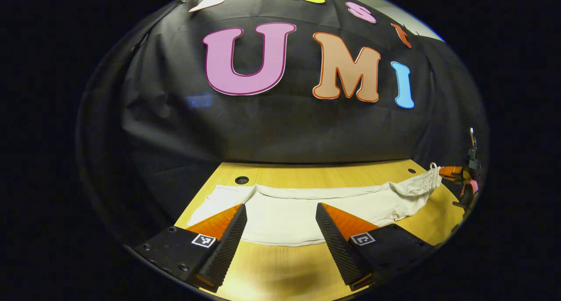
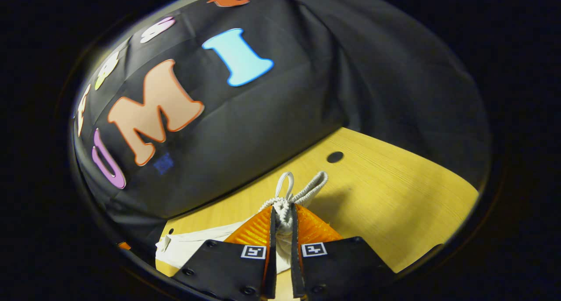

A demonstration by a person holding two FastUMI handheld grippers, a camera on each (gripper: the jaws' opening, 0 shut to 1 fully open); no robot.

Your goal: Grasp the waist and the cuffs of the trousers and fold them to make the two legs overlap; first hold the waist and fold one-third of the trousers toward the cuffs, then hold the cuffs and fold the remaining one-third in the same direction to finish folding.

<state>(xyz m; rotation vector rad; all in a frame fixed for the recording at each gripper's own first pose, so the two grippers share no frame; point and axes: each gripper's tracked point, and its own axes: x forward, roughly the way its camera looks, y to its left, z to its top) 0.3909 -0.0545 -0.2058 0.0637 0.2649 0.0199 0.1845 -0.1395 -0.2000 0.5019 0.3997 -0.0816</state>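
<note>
Your count for this moment

You have one pair of trousers [image 1: 302, 207], one table [image 1: 307, 176], two grippers: left [image 1: 280, 213], right [image 2: 282, 217].

White trousers [image 1: 307, 209] spread flat, waist end bunched, lifted

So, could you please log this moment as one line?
right claw: shut on trousers waist | left claw: open over trousers | trousers: on table

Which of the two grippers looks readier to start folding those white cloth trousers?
The right gripper: it is shut on the gathered waist of the white cloth trousers. The left gripper hangs open over the legs on the yellow wooden table, gripping nothing.
</note>
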